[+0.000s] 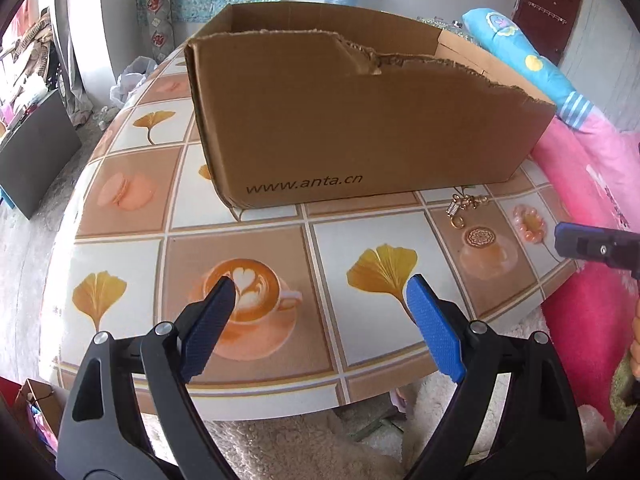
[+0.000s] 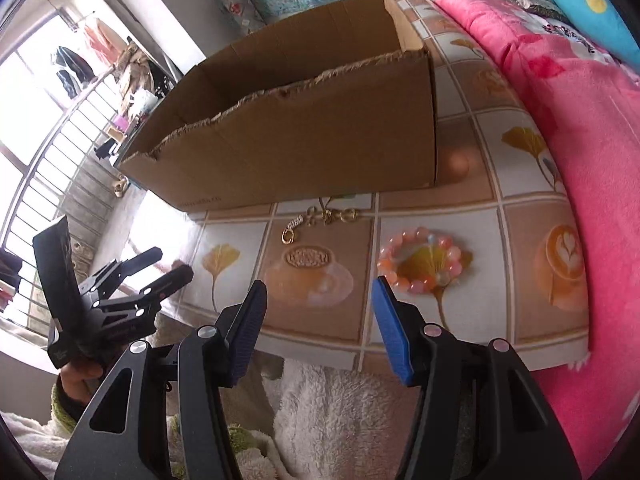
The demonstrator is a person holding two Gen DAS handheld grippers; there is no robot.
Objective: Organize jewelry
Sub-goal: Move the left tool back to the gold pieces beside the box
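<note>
Blue-padded and spread apart, my right gripper (image 2: 320, 320) hangs empty over the near edge of the tiled tablecloth (image 2: 472, 216), its right pad just short of the pink beaded bracelet (image 2: 420, 260). Left of the bracelet lies a gold chain with clasps (image 2: 320, 218), close against the front wall of the torn cardboard box (image 2: 304, 148). Farther left of the bracelet, my left gripper (image 1: 320, 300) gapes wide, gripping nothing, above a printed latte cup. Pink blanket (image 2: 580, 128) borders the table beyond the bracelet.
</note>
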